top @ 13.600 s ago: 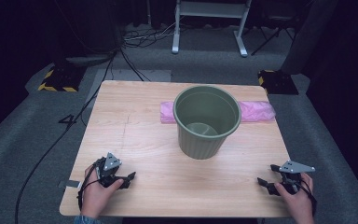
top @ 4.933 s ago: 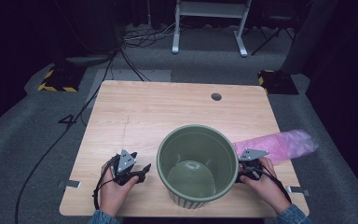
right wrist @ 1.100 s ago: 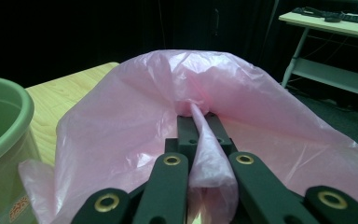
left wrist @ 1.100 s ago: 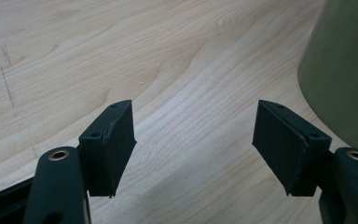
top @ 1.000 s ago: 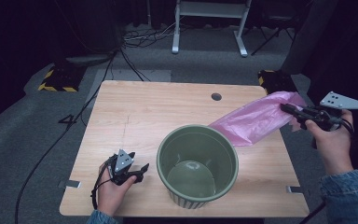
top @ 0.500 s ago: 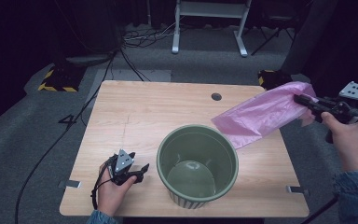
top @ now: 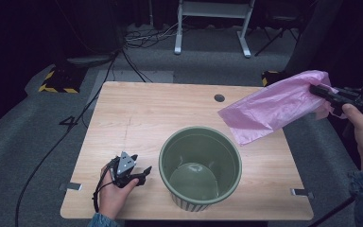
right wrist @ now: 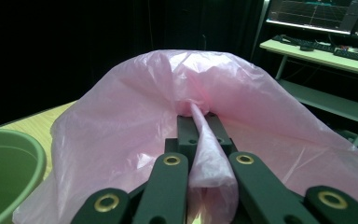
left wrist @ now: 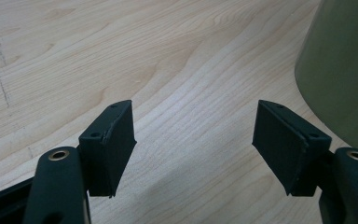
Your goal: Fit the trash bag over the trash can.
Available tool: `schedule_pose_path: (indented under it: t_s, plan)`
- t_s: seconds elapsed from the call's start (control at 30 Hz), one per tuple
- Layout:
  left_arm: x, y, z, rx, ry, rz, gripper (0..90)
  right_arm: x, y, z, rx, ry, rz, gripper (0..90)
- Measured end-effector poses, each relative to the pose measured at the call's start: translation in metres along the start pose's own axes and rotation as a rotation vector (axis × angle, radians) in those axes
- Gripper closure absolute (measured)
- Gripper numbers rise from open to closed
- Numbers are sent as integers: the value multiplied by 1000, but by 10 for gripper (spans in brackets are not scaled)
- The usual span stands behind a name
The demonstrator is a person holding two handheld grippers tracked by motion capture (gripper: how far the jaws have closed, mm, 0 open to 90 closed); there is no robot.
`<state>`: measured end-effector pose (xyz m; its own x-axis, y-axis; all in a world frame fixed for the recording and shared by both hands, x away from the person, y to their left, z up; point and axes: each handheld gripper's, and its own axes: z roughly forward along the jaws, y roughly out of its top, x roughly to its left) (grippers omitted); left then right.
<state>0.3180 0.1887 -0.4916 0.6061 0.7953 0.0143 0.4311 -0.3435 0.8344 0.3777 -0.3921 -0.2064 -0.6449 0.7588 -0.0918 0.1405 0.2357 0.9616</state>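
Lining step in hand: right tool (top: 317,89) clamped on pink bag (top: 269,106), held aloft beyond desk's (top: 137,118) right edge, above green bin (top: 200,165). Left tool (left wrist: 193,140) wide, idle beside bin. Next: probably find bag mouth, spread over rim.

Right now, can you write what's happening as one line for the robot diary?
right gripper: shut on pink bag, held up | left gripper: open, on table beside green bin | bag not yet in bin
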Motion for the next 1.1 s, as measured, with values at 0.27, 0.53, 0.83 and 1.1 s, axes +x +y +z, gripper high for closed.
schedule_pose_path:
  t_s: [0.27,0.53,0.83,1.1]
  plan:
    - [0,0,0,1,2,0,295,12,9,-1,-14,35,1,891]
    - [0,0,0,1,2,0,294,38,15,8,-13,105,-18,889]
    - [1,0,-1,1,2,0,295,64,8,27,10,164,-38,887]
    - [1,-1,0,2,2,2,294,86,-2,44,34,211,-66,883]
